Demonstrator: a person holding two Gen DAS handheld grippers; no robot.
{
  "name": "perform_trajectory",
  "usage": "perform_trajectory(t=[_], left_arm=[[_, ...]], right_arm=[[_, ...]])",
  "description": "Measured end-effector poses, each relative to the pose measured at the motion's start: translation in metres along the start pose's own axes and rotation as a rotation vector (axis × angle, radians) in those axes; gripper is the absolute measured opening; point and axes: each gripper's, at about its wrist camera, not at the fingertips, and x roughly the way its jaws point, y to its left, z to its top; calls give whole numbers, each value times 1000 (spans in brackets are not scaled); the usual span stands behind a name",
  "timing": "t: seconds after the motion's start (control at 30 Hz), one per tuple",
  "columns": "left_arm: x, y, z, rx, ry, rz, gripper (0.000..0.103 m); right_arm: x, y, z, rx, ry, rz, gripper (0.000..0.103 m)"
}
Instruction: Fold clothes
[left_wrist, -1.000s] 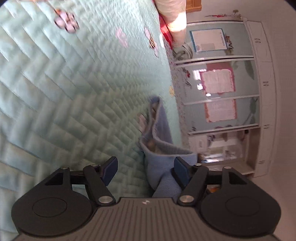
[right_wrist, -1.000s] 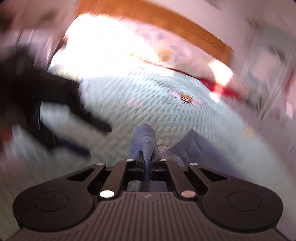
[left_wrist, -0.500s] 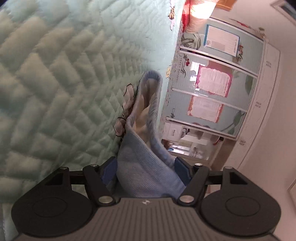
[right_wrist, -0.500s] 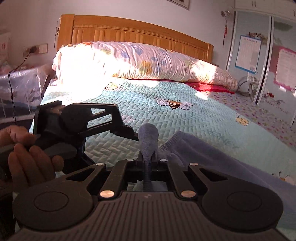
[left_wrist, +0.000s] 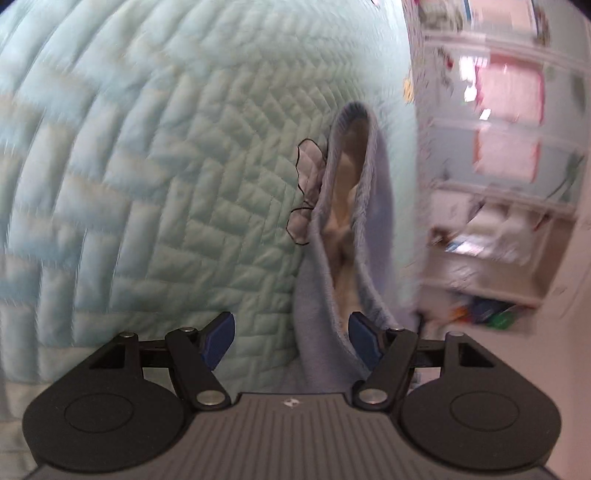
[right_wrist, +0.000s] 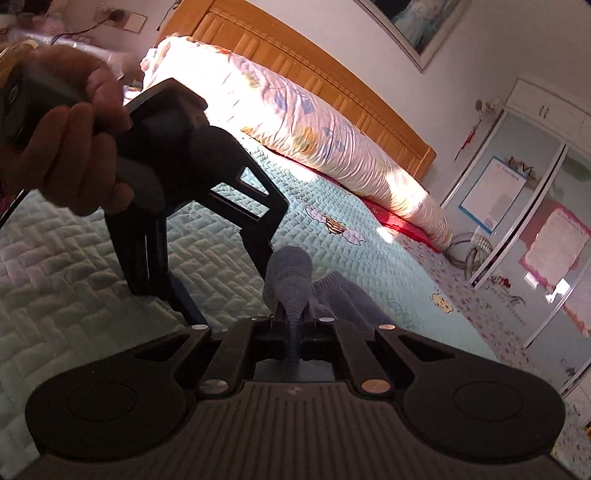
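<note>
Ahead of both sets of jaws, quilted bed cover (left_wrist: 155, 192). Blue knitted garment (left_wrist: 369, 206) lifted off it, edge pinched tight in right gripper (right_wrist: 293, 325), another fold hanging loose between wide-spread pads of left gripper (left_wrist: 291, 336), brushing only the right-side pad. Likely to slide free if closed late; could bunch and fold crooked.

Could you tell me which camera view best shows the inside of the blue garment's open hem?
The left wrist view: the blue garment gapes toward the camera, showing its pale lining. The right wrist view shows only a bunched fold pinched in the right tool, with the rest trailing over the quilt.
</note>
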Motion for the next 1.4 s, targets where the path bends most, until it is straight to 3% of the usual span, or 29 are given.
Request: perform_trajectory(t=[0.13,0.2,0.27,0.3,0.33,0.4,0.53,0.6,0.73,0.83,0.93,1.0,1.03,1.1,1.2,1.23,1.3,1.33,1.4], left_arm=[[10,-11,6,22,45,15,71],[19,-13,7,35,62,-8,65],[26,-17,6,76,72,-61,18],[23,-18,5,107,59,-56,5],[17,-20,4,139,37,-34,4],[1,-17,6,189,1,-4,4],[-14,11,13,211,-26,122,5],[-13,18,16,217,-29,125,5],[-11,10,11,297,-53,147,5],[-13,17,13,291,-52,138,5],[-14,6,3,355,-87,183,6],[-16,2,-3,381,-107,206,6],[-18,1,-6,391,-116,216,7],[-22,-4,-9,405,-141,242,8],[-36,-9,-16,409,-258,332,6],[-46,-12,-22,420,-317,349,6],[-63,-22,-36,455,-436,348,7],[-68,-30,-44,485,-475,324,7],[-61,-45,-56,552,-466,245,10]], right_arm=[[-1,7,0,-5,-27,2,3],[0,9,1,10,-40,4,5],[0,9,1,27,-35,18,13],[-1,9,0,39,-32,23,26],[-5,6,-2,68,-28,23,43],[-19,-6,-13,191,2,34,57],[-50,-37,-56,565,130,104,57],[-58,-43,-88,761,233,177,57],[-87,-51,-105,888,244,209,57],[-100,-59,-99,867,223,138,57],[-95,-67,-87,788,212,67,57],[-85,-79,-99,893,223,64,55],[-77,-82,-114,994,291,72,50],[-81,-80,-134,1070,327,62,36],[-99,-87,-135,1108,346,111,37],[-105,-96,-136,1150,306,104,37],[-115,-116,-138,1227,227,81,39],[-110,-131,-141,1227,208,32,47],[-98,-159,-146,1225,174,-57,57]])
